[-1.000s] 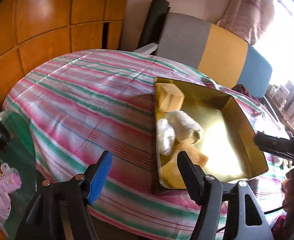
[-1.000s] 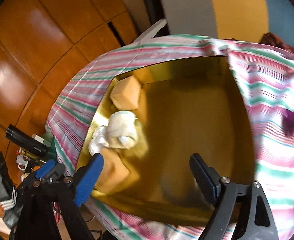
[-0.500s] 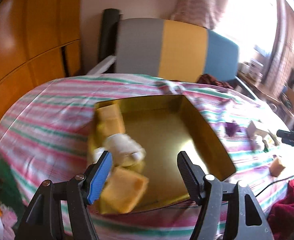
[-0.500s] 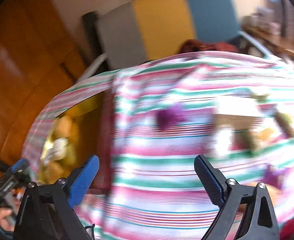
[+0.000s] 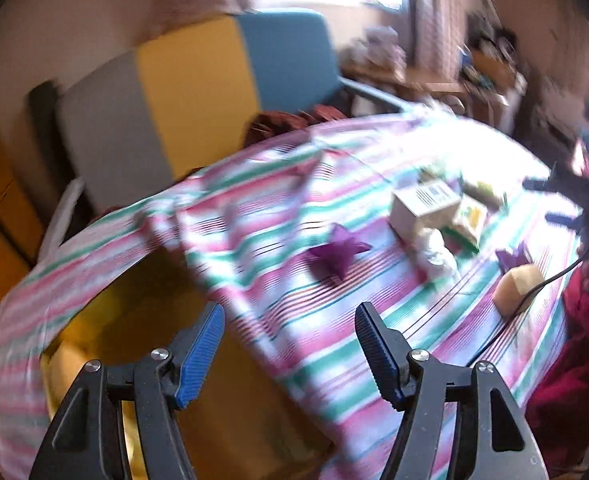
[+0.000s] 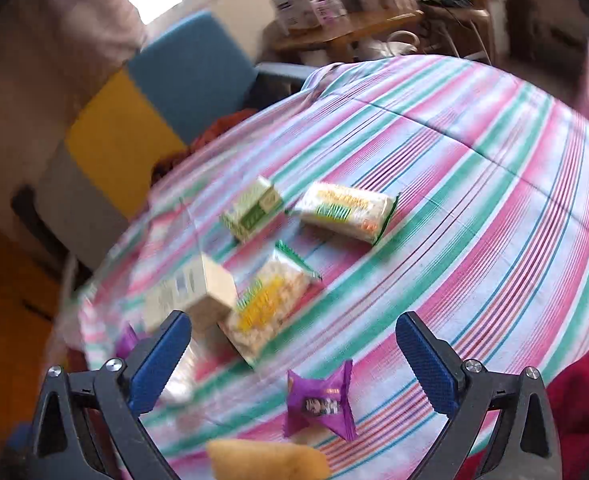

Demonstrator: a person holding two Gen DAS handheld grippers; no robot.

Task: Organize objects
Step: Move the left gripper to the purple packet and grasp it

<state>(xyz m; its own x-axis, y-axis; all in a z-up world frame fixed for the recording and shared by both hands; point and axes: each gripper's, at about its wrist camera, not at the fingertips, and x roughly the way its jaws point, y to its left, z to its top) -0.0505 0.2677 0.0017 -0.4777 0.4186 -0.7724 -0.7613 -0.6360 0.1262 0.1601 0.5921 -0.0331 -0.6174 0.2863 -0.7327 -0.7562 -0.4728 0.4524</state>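
My left gripper (image 5: 290, 340) is open and empty above the striped cloth, beside the gold tray (image 5: 142, 320) at lower left. Ahead of it lie a purple packet (image 5: 338, 248), a cardboard box (image 5: 422, 204), a white wrapped roll (image 5: 434, 252) and a yellow bun (image 5: 518, 288). The right gripper (image 5: 550, 202) shows at the far right edge. In the right wrist view my right gripper (image 6: 294, 344) stands wide open and empty over a purple packet (image 6: 322, 400), a yellow bun (image 6: 266, 460), two snack packets (image 6: 270, 304) (image 6: 346, 212), a green-white box (image 6: 254, 208) and the cardboard box (image 6: 190, 292).
A chair with grey, yellow and blue panels (image 5: 198, 92) stands behind the table. Orange wooden cupboards (image 6: 2, 280) are at the left. A cluttered shelf (image 6: 346, 24) is at the back. Dark red cloth (image 5: 574, 360) and a black cable (image 5: 550, 276) lie at the table's right edge.
Both views have swung right, from the gold tray with its buns and white rolls to the loose packets and boxes on the cloth. The right jaws have spread wider.
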